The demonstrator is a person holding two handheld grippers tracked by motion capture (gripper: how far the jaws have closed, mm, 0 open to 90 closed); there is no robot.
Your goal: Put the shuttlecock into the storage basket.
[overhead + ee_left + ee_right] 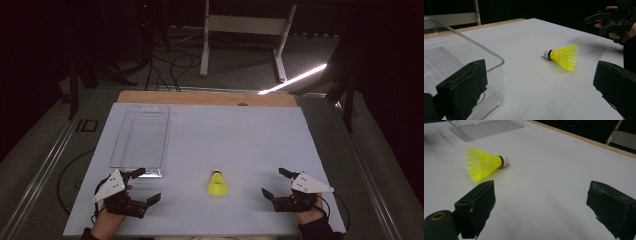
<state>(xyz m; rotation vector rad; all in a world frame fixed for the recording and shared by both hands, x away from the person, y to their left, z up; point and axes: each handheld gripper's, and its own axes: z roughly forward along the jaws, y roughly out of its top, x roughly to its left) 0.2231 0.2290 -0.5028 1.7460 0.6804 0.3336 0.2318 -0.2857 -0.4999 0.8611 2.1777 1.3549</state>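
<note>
I am working in what looks like a dim lab or test room. A white sheet (240,135) covers a wooden table (200,97), lit from above while everything around it falls into darkness. Beyond the table's far edge, black cables (170,67) trail over a grey floor (240,70), beside the pale metal legs of another desk frame (245,30).
</note>
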